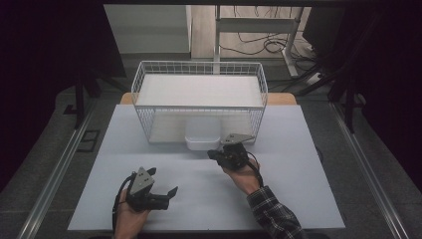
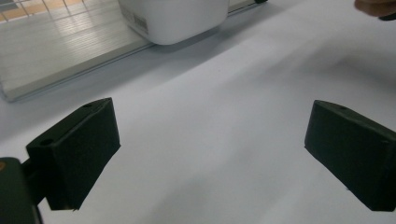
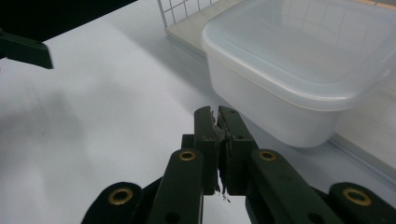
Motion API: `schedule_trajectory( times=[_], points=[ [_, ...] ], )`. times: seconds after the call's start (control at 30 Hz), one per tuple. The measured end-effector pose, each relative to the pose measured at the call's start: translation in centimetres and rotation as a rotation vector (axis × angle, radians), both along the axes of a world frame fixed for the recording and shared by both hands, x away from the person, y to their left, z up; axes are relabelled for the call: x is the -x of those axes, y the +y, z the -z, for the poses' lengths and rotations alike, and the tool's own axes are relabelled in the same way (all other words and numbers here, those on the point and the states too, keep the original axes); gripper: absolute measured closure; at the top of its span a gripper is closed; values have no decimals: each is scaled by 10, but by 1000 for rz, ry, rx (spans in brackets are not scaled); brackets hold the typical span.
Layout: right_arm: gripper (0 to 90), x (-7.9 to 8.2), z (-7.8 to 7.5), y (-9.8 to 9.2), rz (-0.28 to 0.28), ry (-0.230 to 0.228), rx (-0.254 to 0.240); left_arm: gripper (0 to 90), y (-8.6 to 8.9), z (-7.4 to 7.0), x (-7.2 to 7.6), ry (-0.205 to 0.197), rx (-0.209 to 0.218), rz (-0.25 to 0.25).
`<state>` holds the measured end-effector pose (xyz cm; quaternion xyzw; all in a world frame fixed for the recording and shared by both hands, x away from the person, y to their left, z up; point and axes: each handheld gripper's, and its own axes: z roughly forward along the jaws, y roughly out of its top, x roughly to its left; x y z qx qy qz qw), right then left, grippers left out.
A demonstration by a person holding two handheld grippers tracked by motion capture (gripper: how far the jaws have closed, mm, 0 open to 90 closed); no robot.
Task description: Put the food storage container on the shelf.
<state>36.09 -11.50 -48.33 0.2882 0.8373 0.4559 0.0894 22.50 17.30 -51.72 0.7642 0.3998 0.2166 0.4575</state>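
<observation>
A white translucent lidded container [image 1: 201, 140] stands at the front of a white wire basket [image 1: 199, 65], its near end poking past the basket's base board. My right gripper [image 1: 215, 155] hovers just in front of the container's right corner. In the right gripper view its jaws [image 3: 217, 114] are shut together with nothing gripped, and the container [image 3: 299, 70] is close ahead on the right. My left gripper [image 1: 170, 193] is low over the table's near left, jaws wide apart. In the left gripper view it [image 2: 210, 128] is open over bare table, with the container [image 2: 173, 18] farther off.
The pale table top [image 1: 298, 189] stretches wide around both hands. The basket's base board [image 2: 56, 51] lies flat on the table. Dark floor and metal rails flank the table, and a desk frame with cables stands behind the basket.
</observation>
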Motion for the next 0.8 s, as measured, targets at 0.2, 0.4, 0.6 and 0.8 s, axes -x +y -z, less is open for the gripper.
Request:
schedule_trajectory(
  times=[0.2, 0.4, 0.6, 0.8],
  points=[
    [858, -5, 6, 13, -6, -6, 19, 23, 5, 3, 4, 11, 14, 1],
    [856, -15, 16, 21, 5, -4, 40, 22, 4, 5, 3, 10, -1, 0],
    [856, -24, 16, 22, 26, 3, 40, 22, 4, 6, 2, 17, 1, 1],
    [864, -32, 18, 25, 35, 1, 55, 23, 2, 6, 1, 27, 1, 3]
  ],
)
